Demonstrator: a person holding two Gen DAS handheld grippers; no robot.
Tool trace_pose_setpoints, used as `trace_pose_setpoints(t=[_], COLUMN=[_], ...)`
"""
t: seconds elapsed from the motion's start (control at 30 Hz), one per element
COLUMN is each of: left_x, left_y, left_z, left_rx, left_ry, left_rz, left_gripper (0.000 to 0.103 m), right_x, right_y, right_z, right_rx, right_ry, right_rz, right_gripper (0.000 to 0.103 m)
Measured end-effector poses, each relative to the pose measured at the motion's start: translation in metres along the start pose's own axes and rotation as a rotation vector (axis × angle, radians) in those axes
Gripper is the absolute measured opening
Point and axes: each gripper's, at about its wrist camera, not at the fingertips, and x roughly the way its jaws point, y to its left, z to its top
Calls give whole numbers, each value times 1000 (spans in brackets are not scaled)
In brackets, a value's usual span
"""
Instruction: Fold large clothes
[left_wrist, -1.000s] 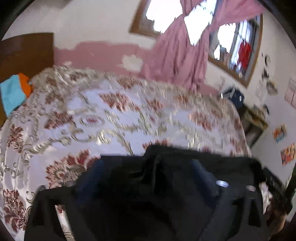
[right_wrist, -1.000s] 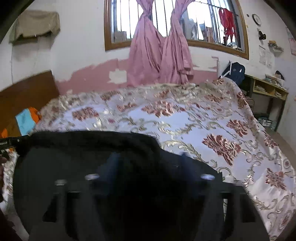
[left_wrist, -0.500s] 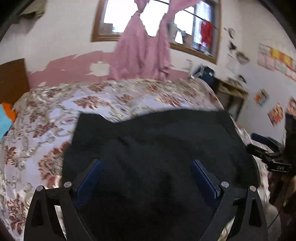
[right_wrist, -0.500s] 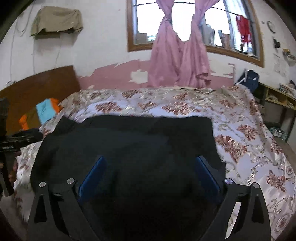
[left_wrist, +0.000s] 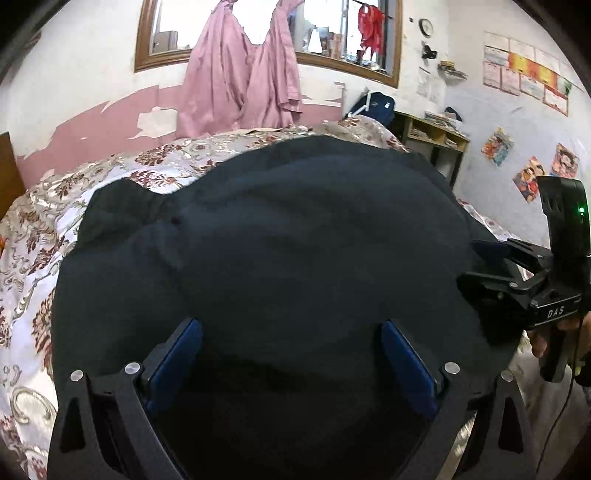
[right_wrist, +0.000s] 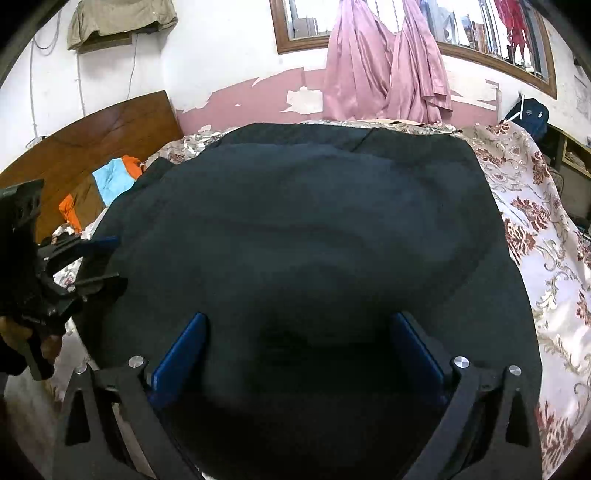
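I see one black garment (left_wrist: 295, 240) spread on the bed (left_wrist: 33, 236), under and ahead of both hand-held grippers. My left hand-held gripper (left_wrist: 291, 354) and right hand-held gripper (right_wrist: 299, 350) each have two fingers standing apart, gripping nothing.

Bed (left_wrist: 40, 236): covered by a pale bedspread (right_wrist: 546, 236) with dark red flowers and gold scrollwork; it reaches the pink-and-white wall under the window
Headboard (right_wrist: 122, 129): brown wood, at the bed's left end as the right wrist view shows it
Black garment (left_wrist: 295, 236): spread wide over the bedspread, filling most of both views; its far edge lies close to the wall side of the bed; bedspread shows bare on both sides of it
Blue and orange cloth (right_wrist: 110, 181): bunched near the headboard, just beyond the garment's left edge
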Motion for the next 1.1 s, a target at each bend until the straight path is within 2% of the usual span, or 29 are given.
trace_pose_setpoints(t=[0.1,0.23,0.43,0.6,0.7,0.87,0.97,1.1], left_x=[11,23,49,78,98,113,115,124], left_y=[10,30,63,80,75,64,67,76], left_z=[15,36,53,59,64,64,61,63], left_rx=[-20,-59,-156,-263,-245,-198,-211,-242], left_ry=[8,0,7,30,54,67,52,72], left_rz=[30,35,19,-76,-115,-104,-108,-134], left_gripper=[99,99,101,103,103,103,103,103], right_x=[16,39,66,74,71,78,87,97], right_y=[-4,-18,-31,-54,-75,-87,-93,-99], right_z=[21,51,74,72,59,42,38,36], right_rx=[30,133,168,198,279,304,314,326], right_ry=[10,28,52,10,-24,-61,-58,-39], right_rz=[-13,-26,-122,-205,-226,-238,-215,-187], right_gripper=[100,100,100,100,100,101,102,102])
